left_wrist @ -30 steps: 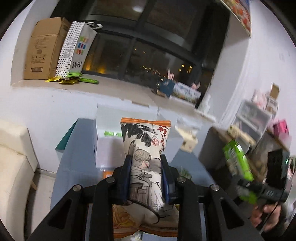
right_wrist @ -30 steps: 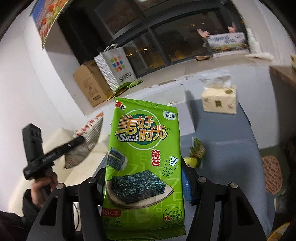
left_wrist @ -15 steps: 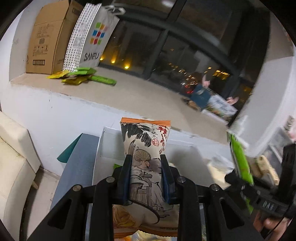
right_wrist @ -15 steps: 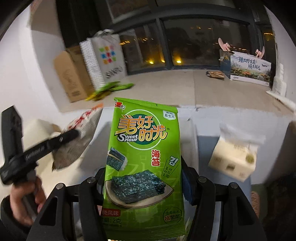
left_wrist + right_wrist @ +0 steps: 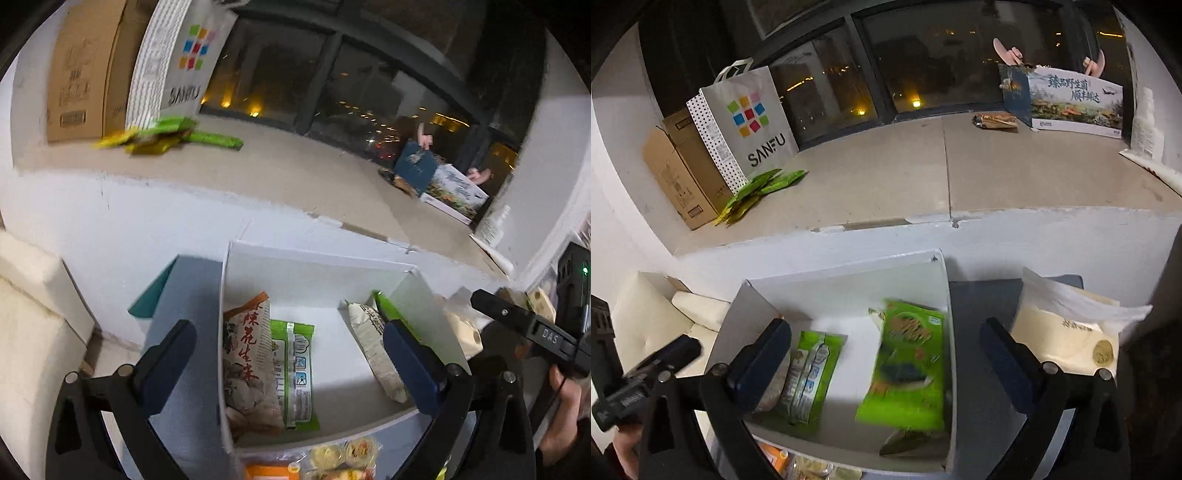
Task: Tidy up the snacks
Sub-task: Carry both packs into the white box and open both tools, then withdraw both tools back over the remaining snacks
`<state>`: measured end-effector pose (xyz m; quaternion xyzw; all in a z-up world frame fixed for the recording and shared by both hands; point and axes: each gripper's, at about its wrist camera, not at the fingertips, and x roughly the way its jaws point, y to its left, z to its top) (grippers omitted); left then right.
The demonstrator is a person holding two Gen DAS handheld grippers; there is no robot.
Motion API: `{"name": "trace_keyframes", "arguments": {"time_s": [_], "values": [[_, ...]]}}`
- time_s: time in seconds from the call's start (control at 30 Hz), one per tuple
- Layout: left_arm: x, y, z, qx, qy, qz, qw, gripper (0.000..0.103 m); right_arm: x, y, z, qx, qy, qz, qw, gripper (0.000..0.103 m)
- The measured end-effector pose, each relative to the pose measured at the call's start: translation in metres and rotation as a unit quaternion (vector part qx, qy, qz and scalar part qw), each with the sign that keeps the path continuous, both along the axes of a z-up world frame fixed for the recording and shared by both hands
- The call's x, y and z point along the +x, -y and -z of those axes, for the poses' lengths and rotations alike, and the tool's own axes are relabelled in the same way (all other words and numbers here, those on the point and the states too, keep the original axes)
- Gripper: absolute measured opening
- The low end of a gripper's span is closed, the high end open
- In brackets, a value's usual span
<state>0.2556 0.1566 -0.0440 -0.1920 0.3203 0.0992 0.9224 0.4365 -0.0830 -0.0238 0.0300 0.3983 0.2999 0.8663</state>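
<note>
We seem to be in a lived-in room of a home at night: a deep stone window ledge (image 5: 960, 173) runs under dark panes showing city lights. On that ledge we see a cardboard box (image 5: 679, 173), a SANFU shopping bag (image 5: 746, 122) and a printed gift box (image 5: 1075, 103). Below it we find a cream cushioned seat (image 5: 33, 332), a tissue pack (image 5: 1067, 332) and a white box (image 5: 849, 273) of snack packets.

Both wrist views: we look down, close, into the open white cardboard box (image 5: 317, 258) (image 5: 849, 280), windowsill beyond.
</note>
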Motion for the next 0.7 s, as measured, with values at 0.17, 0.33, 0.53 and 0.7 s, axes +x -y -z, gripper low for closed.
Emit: {"name": "trace_keyframes", "arguments": {"time_s": [0.17,0.33,0.53,0.7], "values": [[-0.036,0.012,-0.026,0.025,0.021,0.042,0.9986,0.103,-0.027,0.000,-0.016,-0.005,0.036,-0.025,0.999,0.103],[-0.090,0.033,-0.043,0.054,0.044,0.075,0.9947,0.103,-0.076,0.014,-0.034,0.028,0.061,-0.065,0.996,0.103],[-0.164,0.066,-0.038,0.067,0.070,0.100,0.9902,0.103,-0.158,0.044,-0.041,0.051,0.101,-0.089,0.990,0.103],[-0.212,0.090,-0.008,0.058,0.066,0.121,0.9888,0.103,-0.226,0.071,-0.024,0.052,0.113,-0.110,0.986,0.103]]}}
